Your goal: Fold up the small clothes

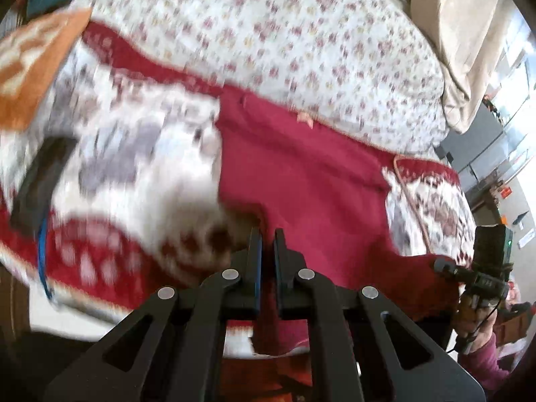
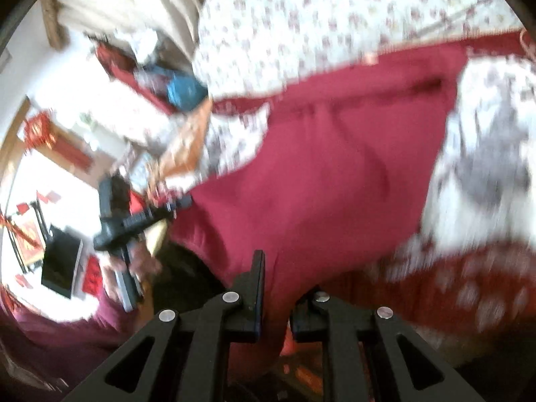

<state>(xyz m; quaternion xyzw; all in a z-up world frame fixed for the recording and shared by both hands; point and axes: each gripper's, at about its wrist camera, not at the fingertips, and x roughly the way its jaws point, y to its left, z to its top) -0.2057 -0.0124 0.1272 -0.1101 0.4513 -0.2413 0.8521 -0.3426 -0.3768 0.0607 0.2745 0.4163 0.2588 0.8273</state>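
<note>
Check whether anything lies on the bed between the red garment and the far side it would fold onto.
Nothing visible does. Both the left gripper and the right gripper are shut on the red garment's near edge, and the floral bedspread beyond it looks bare, though the frames are blurred.

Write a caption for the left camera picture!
Left tongs pinch the red garment on the patterned bedspread.

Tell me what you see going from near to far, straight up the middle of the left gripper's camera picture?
left gripper shut on the cloth → red garment → flowery white bedcover.
</note>
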